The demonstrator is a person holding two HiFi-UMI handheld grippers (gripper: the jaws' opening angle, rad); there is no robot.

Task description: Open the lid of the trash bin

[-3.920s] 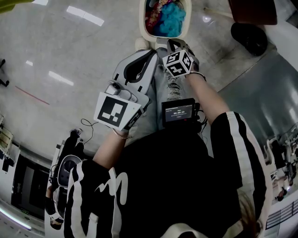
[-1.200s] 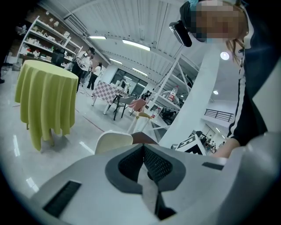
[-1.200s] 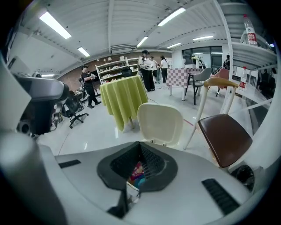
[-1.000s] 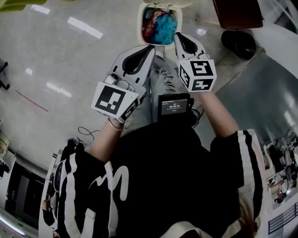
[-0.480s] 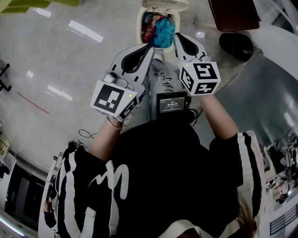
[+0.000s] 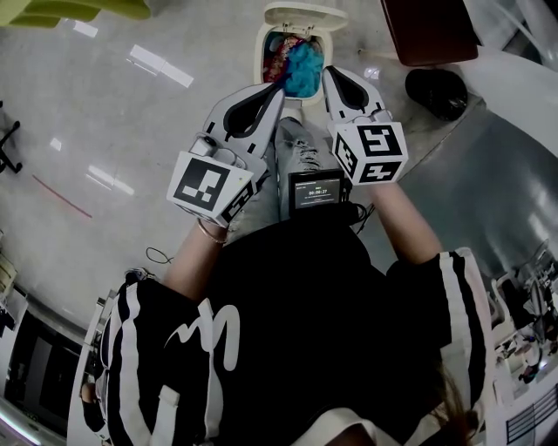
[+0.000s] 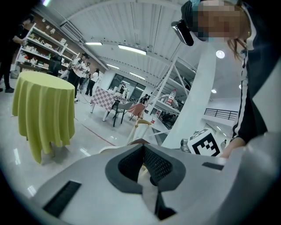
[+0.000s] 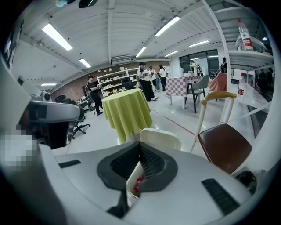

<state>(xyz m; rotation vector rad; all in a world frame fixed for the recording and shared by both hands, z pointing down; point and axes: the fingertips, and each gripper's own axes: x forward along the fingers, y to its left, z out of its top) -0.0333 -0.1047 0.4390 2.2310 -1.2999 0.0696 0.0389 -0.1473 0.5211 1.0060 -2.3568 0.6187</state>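
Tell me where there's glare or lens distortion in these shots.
Head view: white glare streaks on the glossy floor. Left gripper view: fisheye bending, dark corners, ceiling lamps blown out. Right gripper view: same curved edges, light strips bowed.

Left tongs, right tongs: jaws together

The trash bin stands on the floor just ahead of both claw tips. The left claw is at its near rim and the right claw is at its right edge. The lid stands up at the bin's far side, with crumpled waste inside the bin. A chair stands right of the right claw (a draped round table lies beyond the bin, seen from that claw). A small screen sits behind and between the claws.
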